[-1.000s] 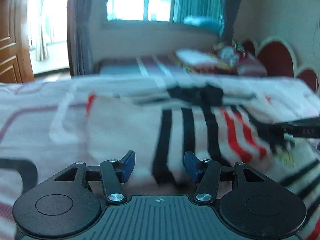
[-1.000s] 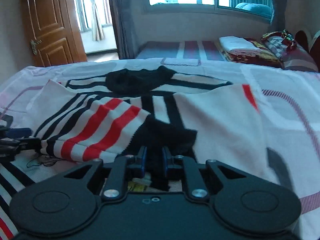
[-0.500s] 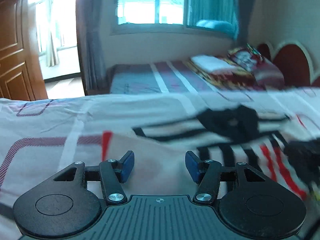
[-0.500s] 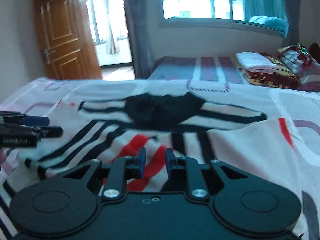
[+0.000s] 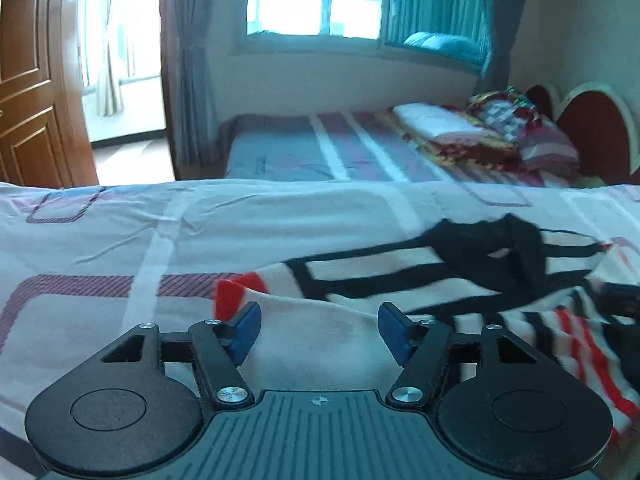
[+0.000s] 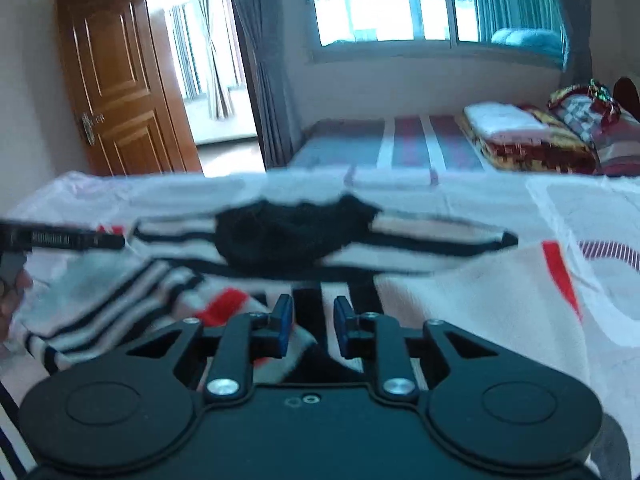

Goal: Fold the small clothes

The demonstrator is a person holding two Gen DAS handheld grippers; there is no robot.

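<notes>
A small white sweater (image 5: pixel 380 266) with black and red stripes and a black collar (image 5: pixel 480 248) lies spread on the bed. My left gripper (image 5: pixel 320 326) hovers at the sweater's near left edge, by a red cuff (image 5: pixel 236 292). Its jaws are opening wide, with white cloth below them and nothing pinched. My right gripper (image 6: pixel 313 328) is over the sweater (image 6: pixel 460 300), short of the collar (image 6: pixel 288 236). Its jaws are opening a little, a black stripe shows through the gap, and the pads press on nothing. In the right wrist view, the left gripper's finger (image 6: pixel 60 238) reaches in from the left.
The bed sheet (image 5: pixel 120 232) is white with dark red outlined rectangles. Beyond it stands a second bed (image 5: pixel 300 152) with folded blankets and pillows (image 5: pixel 480 132). A wooden door (image 6: pixel 116 80) and curtains are at the left. A hand (image 6: pixel 8 300) shows at the left edge.
The left gripper swung left from the striped middle to the sweater's left edge and its jaws widened. The right gripper's jaws parted slightly and it moved off the black fold.
</notes>
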